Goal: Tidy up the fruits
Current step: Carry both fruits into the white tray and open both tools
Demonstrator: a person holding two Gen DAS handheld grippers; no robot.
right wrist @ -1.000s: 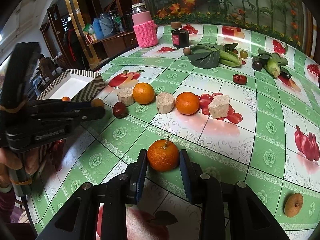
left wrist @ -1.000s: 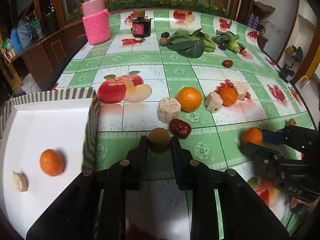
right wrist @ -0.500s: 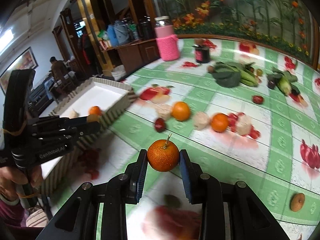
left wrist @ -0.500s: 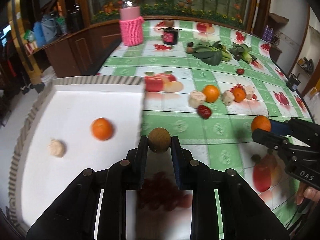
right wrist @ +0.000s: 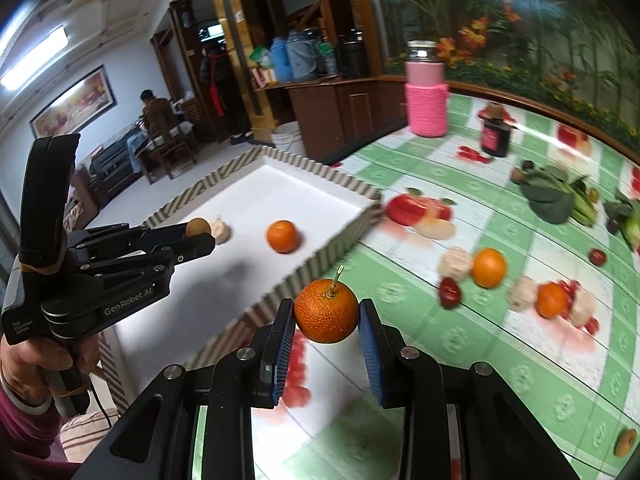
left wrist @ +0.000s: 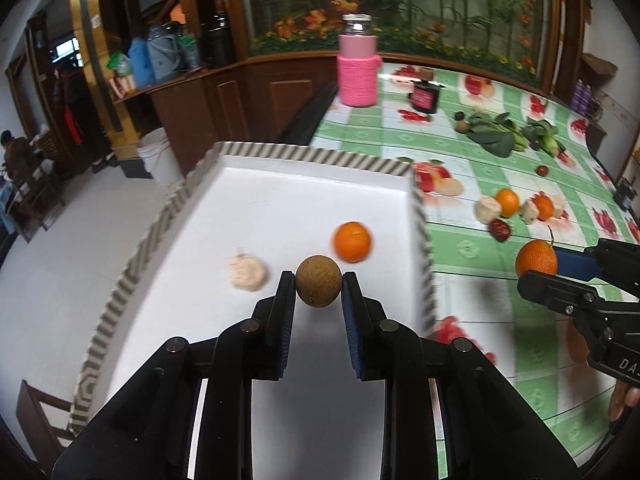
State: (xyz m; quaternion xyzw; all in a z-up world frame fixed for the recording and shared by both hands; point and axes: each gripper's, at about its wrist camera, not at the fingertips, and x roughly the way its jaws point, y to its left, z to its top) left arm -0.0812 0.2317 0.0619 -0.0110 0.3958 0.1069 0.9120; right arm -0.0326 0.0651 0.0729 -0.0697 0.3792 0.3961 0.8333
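My left gripper (left wrist: 319, 286) is shut on a small round brown fruit (left wrist: 319, 281) and holds it above the white tray (left wrist: 320, 184) with striped walls. In the tray lie an orange (left wrist: 352, 241) and a pale chunk (left wrist: 248, 273). My right gripper (right wrist: 326, 320) is shut on an orange with a stem (right wrist: 326, 312), above the table beside the tray's right wall (right wrist: 316, 264). The left gripper also shows in the right wrist view (right wrist: 198, 232), over the tray. The right gripper shows in the left wrist view (left wrist: 536, 268).
On the green checked tablecloth (right wrist: 520, 360) lie two oranges (right wrist: 488, 267), pale chunks (right wrist: 454, 262), a dark red fruit (right wrist: 449, 292), leafy greens (right wrist: 552, 196), a pink-sleeved jar (right wrist: 426, 96), a dark jar (right wrist: 495, 138) and a brown fruit (right wrist: 625, 442).
Both grippers have lifted and swung left with their fruits. The left gripper has gone from the table to above the tray; the right one has come up to the tray's right wall.
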